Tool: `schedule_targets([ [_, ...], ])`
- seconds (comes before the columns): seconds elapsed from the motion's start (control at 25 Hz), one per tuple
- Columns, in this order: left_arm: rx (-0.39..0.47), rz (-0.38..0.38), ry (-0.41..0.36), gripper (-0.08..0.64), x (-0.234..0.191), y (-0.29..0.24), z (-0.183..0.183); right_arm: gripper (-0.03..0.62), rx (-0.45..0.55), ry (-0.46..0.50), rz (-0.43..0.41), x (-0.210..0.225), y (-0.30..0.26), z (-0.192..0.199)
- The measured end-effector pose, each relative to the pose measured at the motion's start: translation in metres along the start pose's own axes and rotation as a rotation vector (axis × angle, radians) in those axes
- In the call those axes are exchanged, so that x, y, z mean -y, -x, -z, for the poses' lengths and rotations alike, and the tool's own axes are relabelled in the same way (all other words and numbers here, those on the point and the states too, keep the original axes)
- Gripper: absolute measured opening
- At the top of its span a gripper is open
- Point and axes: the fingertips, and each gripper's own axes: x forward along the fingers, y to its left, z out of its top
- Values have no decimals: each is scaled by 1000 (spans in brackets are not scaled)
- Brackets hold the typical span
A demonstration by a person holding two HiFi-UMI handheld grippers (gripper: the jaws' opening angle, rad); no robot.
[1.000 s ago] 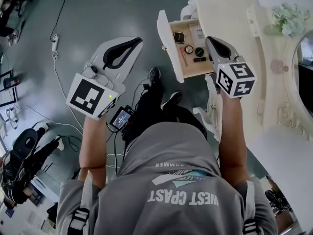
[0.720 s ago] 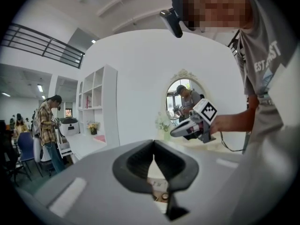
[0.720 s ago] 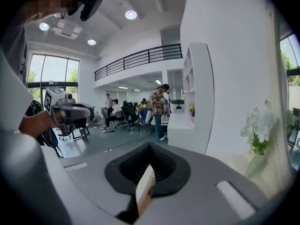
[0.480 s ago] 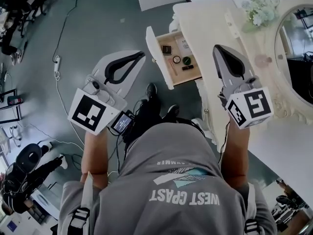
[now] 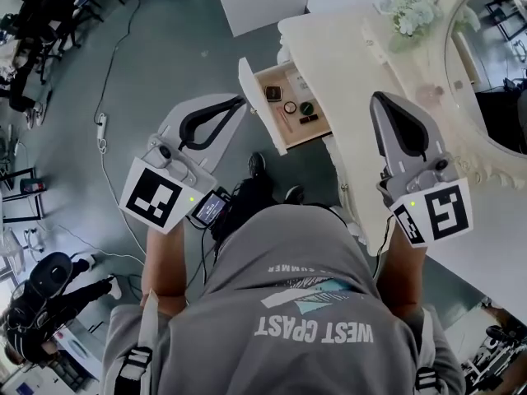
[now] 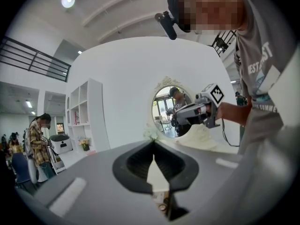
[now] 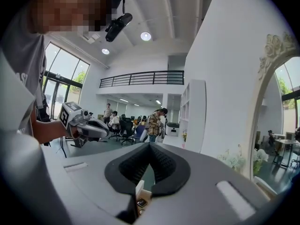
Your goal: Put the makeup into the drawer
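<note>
- While the person holds both grippers out in front, the left gripper (image 5: 238, 101) sits left of centre in the head view. The right gripper (image 5: 378, 98) sits at right, over the cream bench (image 5: 346, 52).
- On the left gripper the fingers (image 6: 135, 164) are closed tip to tip, with nothing between them.
- On the right gripper the fingers (image 7: 167, 165) are likewise pressed together and empty.
- At upper centre of the head view the drawer (image 5: 260, 109) stands pulled open from the bench, between the two grippers. Its white front is on the side of the left gripper's tip, and neither gripper touches it.
- Inside the drawer lies the makeup (image 5: 290, 107). A dark square compact (image 5: 273, 93) is toward the top, with two small round pieces side by side in the middle. A dark stick (image 5: 309, 119) lies below them and a thin pencil-like piece (image 5: 282, 120) runs along the left.
- Low in the right gripper view, through the gap under the closed fingers, a sliver of the drawer and the compact shows.
- At the upper right corner of the head view an oval mirror (image 5: 486, 64) stands on the bench, with pale flowers (image 5: 408, 11) beside it.
- Across the left half spreads grey floor (image 5: 165, 48), crossed by a cable (image 5: 103, 122).
</note>
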Motion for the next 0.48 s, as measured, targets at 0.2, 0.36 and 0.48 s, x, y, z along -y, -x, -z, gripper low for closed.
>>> schedule_targets([
  [0.2, -2, 1, -6, 3, 14, 3, -7, 0, 10, 15, 21, 3, 25, -6],
  [0.36, -6, 10, -3, 3, 26, 2, -8, -2, 5, 12, 32, 4, 41, -3],
  [0.48, -6, 18, -4, 3, 35, -1, -9, 0, -2, 10, 39, 6, 52, 2],
])
